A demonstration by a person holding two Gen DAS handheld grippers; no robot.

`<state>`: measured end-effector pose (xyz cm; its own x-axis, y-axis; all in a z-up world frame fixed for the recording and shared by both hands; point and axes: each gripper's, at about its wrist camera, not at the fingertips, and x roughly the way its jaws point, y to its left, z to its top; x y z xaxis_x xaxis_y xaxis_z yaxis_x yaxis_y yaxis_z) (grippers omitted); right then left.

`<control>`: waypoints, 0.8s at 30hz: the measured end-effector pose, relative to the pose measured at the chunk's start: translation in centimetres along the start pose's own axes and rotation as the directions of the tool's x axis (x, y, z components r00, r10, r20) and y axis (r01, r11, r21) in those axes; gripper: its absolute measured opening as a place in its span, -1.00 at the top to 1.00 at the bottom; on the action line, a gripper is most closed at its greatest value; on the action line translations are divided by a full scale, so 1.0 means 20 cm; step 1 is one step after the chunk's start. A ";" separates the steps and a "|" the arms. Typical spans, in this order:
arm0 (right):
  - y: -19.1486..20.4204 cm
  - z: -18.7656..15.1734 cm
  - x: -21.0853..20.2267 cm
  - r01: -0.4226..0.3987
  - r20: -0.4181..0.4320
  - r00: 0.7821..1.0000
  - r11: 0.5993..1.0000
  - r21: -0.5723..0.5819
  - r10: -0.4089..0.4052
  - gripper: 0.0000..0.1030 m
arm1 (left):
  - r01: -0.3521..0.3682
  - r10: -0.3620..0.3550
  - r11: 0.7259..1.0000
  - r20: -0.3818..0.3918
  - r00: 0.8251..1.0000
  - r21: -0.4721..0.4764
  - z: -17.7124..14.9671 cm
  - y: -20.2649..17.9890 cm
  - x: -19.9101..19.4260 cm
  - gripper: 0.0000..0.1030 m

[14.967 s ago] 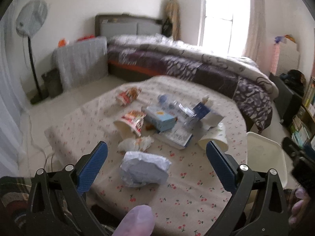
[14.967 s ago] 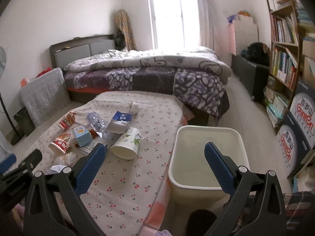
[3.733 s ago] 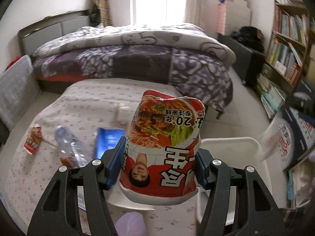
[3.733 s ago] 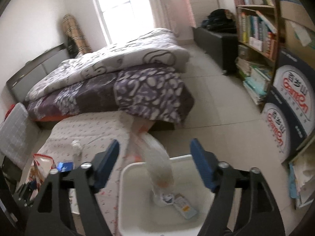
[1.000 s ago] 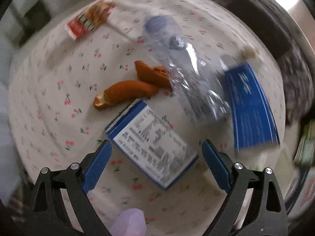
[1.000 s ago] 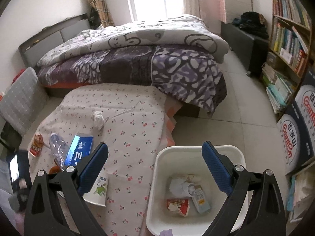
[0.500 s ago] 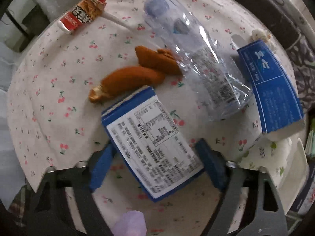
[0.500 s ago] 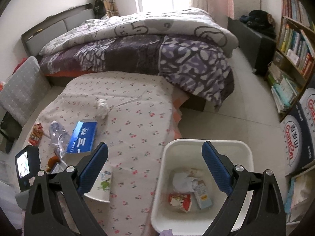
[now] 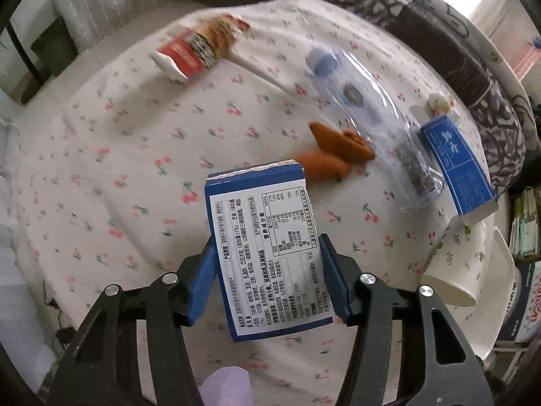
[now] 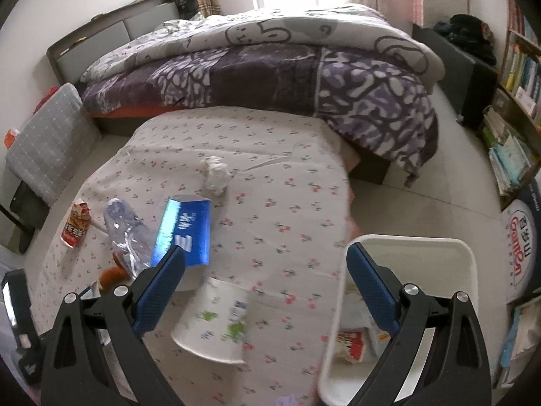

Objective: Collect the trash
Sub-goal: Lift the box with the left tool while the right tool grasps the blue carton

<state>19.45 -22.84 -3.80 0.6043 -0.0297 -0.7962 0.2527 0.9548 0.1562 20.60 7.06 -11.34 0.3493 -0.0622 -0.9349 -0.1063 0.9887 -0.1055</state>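
My left gripper [image 9: 267, 279] is shut on a flat blue and white carton [image 9: 263, 247] and holds it just above the cherry-print table [image 9: 101, 176]. Beyond it lie two brown food scraps [image 9: 338, 150], a crushed clear bottle [image 9: 372, 121], a blue box [image 9: 456, 165], a red snack wrapper [image 9: 199, 47] and a paper cup [image 9: 456, 270]. My right gripper [image 10: 265, 286] is open and empty above the paper cup [image 10: 216, 321] and the white bin [image 10: 416, 247], which holds trash. The blue box [image 10: 186, 233], the bottle [image 10: 128, 230] and a tissue ball [image 10: 214, 172] lie ahead.
A bed with a purple quilt [image 10: 287, 67] stands behind the table. A bookshelf [image 10: 517, 101] and printed cartons [image 10: 524, 247] line the right side. A grey cushion [image 10: 47, 142] leans at the left. The white bin [image 9: 500, 287] sits off the table's right edge.
My left gripper has closed on the blue and white carton and lifted its near end off the table. My right gripper has dropped lower over the cup and bin.
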 end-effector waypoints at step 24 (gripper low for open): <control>0.39 0.00 0.56 -0.117 -0.248 0.963 0.993 -0.030 0.106 -0.03 | -0.022 0.018 0.999 0.145 0.989 0.025 0.14 0.13 -0.18 -0.07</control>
<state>28.11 -15.77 -11.55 0.4212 0.1457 -0.8952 0.1576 0.9602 0.2305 21.65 10.20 -7.21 0.4786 -0.0238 -0.8777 -0.0904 0.9930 -0.0762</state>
